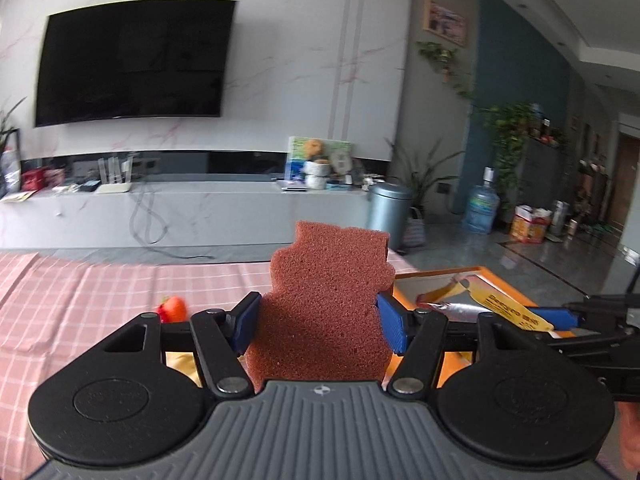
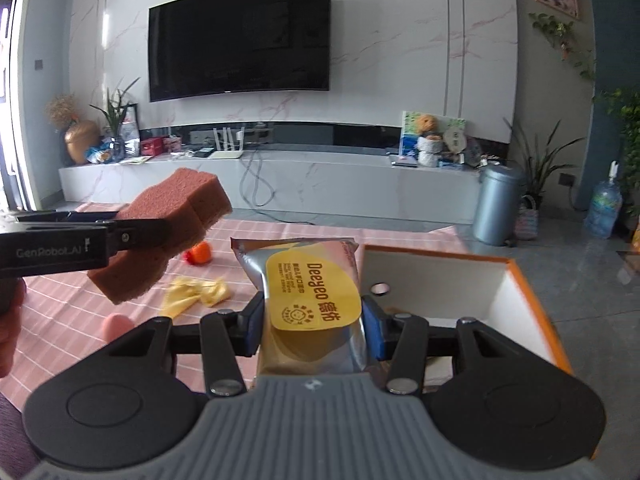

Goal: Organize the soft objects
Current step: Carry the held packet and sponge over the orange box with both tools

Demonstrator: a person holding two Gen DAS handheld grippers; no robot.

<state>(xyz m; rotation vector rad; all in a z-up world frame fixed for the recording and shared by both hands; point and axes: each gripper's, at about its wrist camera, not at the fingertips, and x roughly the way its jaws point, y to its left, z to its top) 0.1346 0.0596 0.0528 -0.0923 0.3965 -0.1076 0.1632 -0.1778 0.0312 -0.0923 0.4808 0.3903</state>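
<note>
My left gripper (image 1: 318, 326) is shut on a reddish-brown sponge (image 1: 328, 300), held upright above the pink checked tablecloth (image 1: 100, 292). The same sponge (image 2: 168, 236) shows at the left of the right wrist view, clamped in the left gripper's black fingers (image 2: 136, 234). My right gripper (image 2: 314, 330) is shut on a silver wet-wipe pack with a yellow label (image 2: 310, 296), held just left of an orange-rimmed white box (image 2: 520, 292). That pack (image 1: 492, 310) and the box (image 1: 440, 276) appear at the right of the left wrist view.
On the cloth lie a strawberry-like toy (image 2: 199, 254), a crumpled yellow cloth (image 2: 198, 294) and a pink round thing (image 2: 118, 326). Beyond the table are a TV cabinet (image 2: 280, 184), a grey bin (image 2: 498, 204) and a water bottle (image 2: 604, 208).
</note>
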